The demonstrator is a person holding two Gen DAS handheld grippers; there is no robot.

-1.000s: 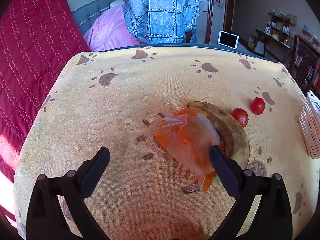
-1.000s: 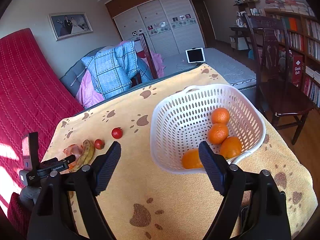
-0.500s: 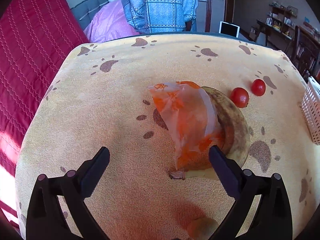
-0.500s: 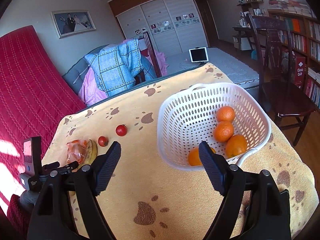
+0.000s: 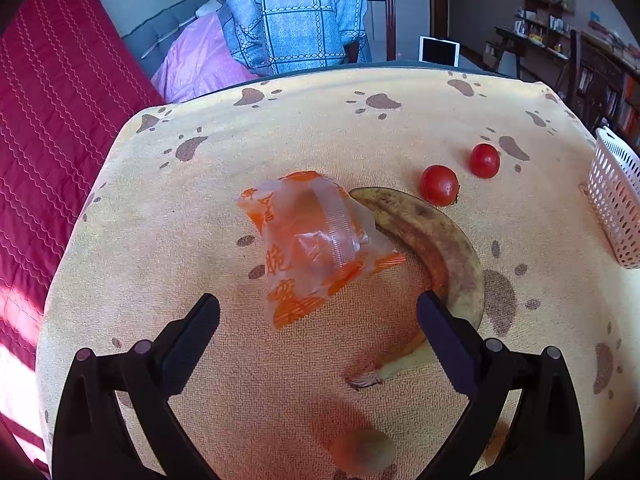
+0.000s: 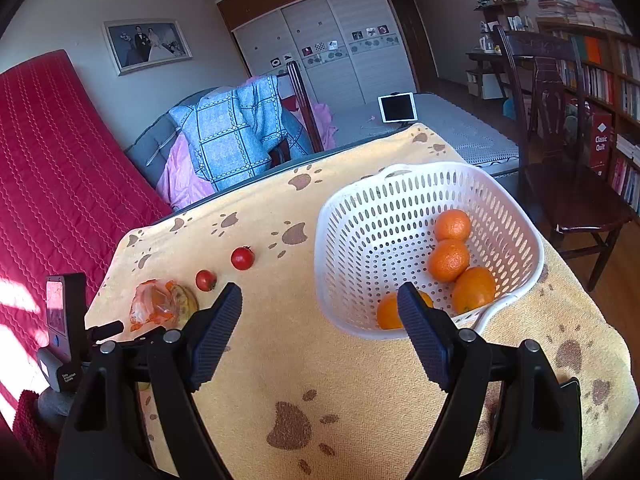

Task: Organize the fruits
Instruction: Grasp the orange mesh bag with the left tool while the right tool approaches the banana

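In the left wrist view an orange-printed plastic wrapper (image 5: 312, 244) lies on the yellow paw-print cloth (image 5: 168, 240), partly over a brown-spotted banana (image 5: 436, 244). Two red tomatoes (image 5: 439, 185) (image 5: 484, 160) sit beyond the banana. My left gripper (image 5: 318, 316) is open and empty, just short of the wrapper. In the right wrist view a white basket (image 6: 360, 216) holds several oranges (image 6: 448, 260). My right gripper (image 6: 320, 320) is open and empty, in front of the basket's near rim. The wrapper (image 6: 150, 306), banana (image 6: 186, 304) and tomatoes (image 6: 242, 258) lie to the left.
The basket's edge (image 5: 616, 200) shows at the right of the left wrist view. A chair with a blue checked blanket (image 6: 240, 132) stands behind the table. A red bedcover (image 6: 48, 168) lies left; a wooden chair (image 6: 560, 160) and bookshelves stand right.
The left gripper has shifted over the table, so the wrapper now sits further ahead between its fingers. The right gripper has drifted slightly; the basket looks a little further right.
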